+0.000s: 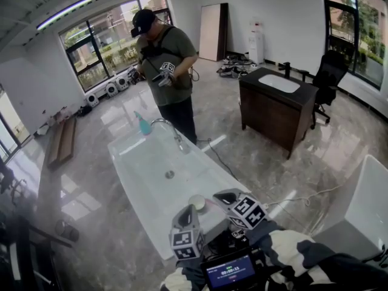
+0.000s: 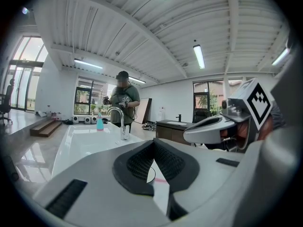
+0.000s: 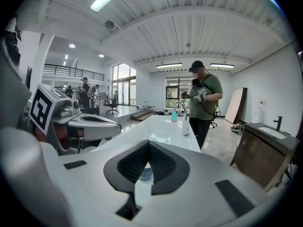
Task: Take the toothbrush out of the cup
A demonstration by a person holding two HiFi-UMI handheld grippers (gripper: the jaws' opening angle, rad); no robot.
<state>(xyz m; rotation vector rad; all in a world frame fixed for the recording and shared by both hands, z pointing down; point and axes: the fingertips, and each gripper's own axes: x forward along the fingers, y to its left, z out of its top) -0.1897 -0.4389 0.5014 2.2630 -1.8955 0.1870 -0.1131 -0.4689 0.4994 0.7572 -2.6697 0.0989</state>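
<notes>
A white cup (image 1: 197, 202) stands near the front edge of the long white basin counter (image 1: 145, 162). In the head view I cannot make out the toothbrush. My left gripper (image 1: 190, 210) hangs just in front of the cup, my right gripper (image 1: 218, 197) just to its right. Both sit above the counter edge with their jaws closed tip to tip and nothing visible between them. In the left gripper view my left gripper (image 2: 154, 142) shows a cup rim (image 2: 150, 174) and a pinkish streak below its pads. Under my right gripper (image 3: 149, 144) is a bluish cup (image 3: 145, 173).
A chrome faucet (image 1: 173, 132) and a blue bottle (image 1: 143, 125) stand at the counter's far end. A person (image 1: 167, 71) holding grippers stands behind it. A dark wooden vanity (image 1: 276, 105) and a black chair (image 1: 330, 74) are off to the right.
</notes>
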